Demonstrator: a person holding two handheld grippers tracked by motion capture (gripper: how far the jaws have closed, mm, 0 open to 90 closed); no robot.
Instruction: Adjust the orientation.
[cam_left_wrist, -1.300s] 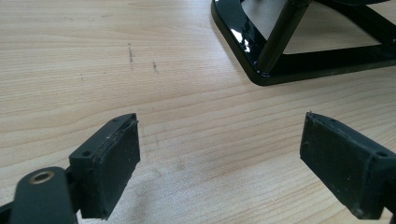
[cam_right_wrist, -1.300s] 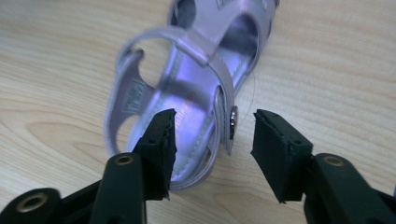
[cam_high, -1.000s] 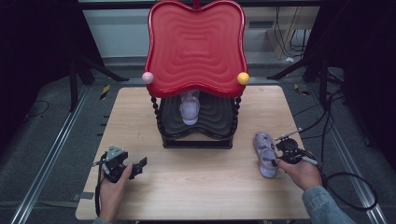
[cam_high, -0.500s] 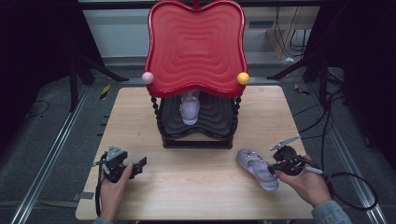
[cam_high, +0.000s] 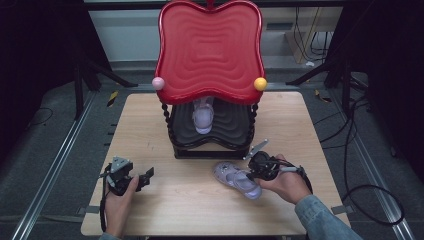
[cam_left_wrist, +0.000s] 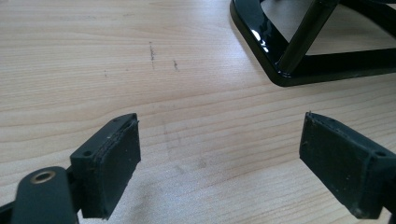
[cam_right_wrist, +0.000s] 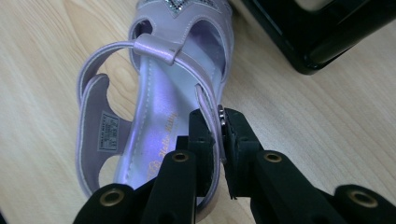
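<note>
High view: on the table (cam_high: 150, 125), a black shelf (cam_high: 210, 145) under a red tray (cam_high: 210, 50) stands toward the far edge, and a lilac sandal (cam_high: 235, 179) lies just before it, toward the right edge. Its side strap is pinched between the nearly closed jaws of the right gripper (cam_right_wrist: 219, 135). Near the front left corner the left gripper (cam_left_wrist: 219, 154) gapes wide over bare wood, holding nothing.

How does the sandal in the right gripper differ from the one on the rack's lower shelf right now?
The held sandal lies on the table in front of the rack; the shelf sandal sits under the red top tray. The held sandal is angled across the table, the shelf sandal points straight toward the camera. The right gripper pinches the held sandal's side strap; nothing touches the shelf sandal. Both are lilac.
</note>
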